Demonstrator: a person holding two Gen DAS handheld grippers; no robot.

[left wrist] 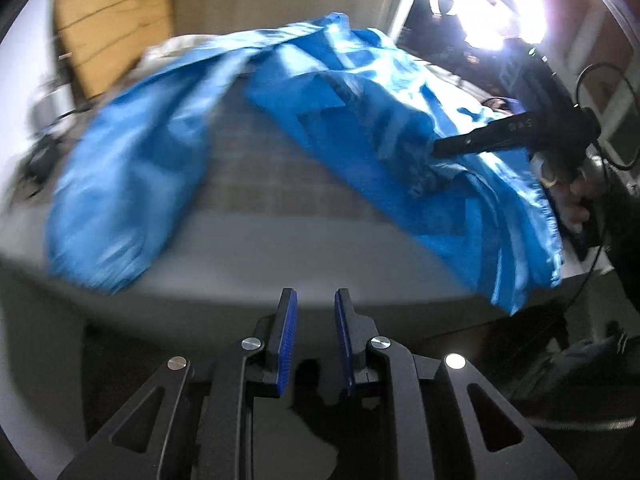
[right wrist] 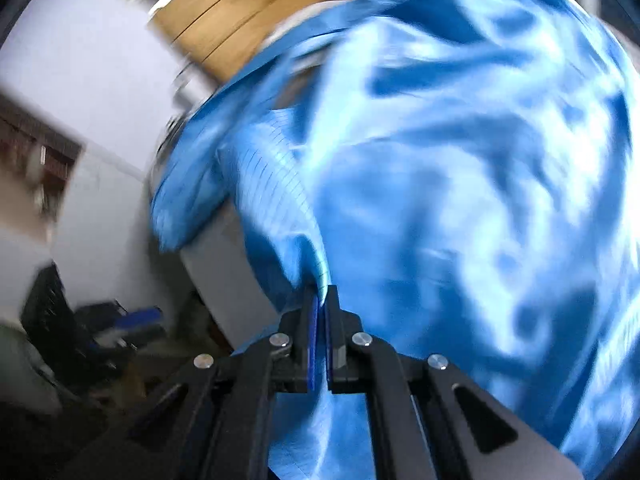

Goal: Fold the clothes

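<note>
Pinching a fold of the blue garment (right wrist: 440, 200) between nearly closed jaws, the right gripper (right wrist: 321, 300) holds the cloth at its tip; in the left wrist view the same right gripper (left wrist: 436, 149) reaches in from the right side, its black fingers buried in the fabric, with a hand (left wrist: 572, 200) around its handle. The left gripper (left wrist: 316, 300) stands with a clear gap between its blue-padded fingers (left wrist: 288, 332), holding nothing, just short of the near edge of the bed (left wrist: 248, 248). The garment lies spread and rumpled across the grey checked bed surface, one long part trailing toward the near left corner, another part draping over the right edge. Both views are motion-blurred. A wooden headboard (left wrist: 112, 24) stands behind the bed, and a bright window (left wrist: 500, 4) glares at upper right.
</note>
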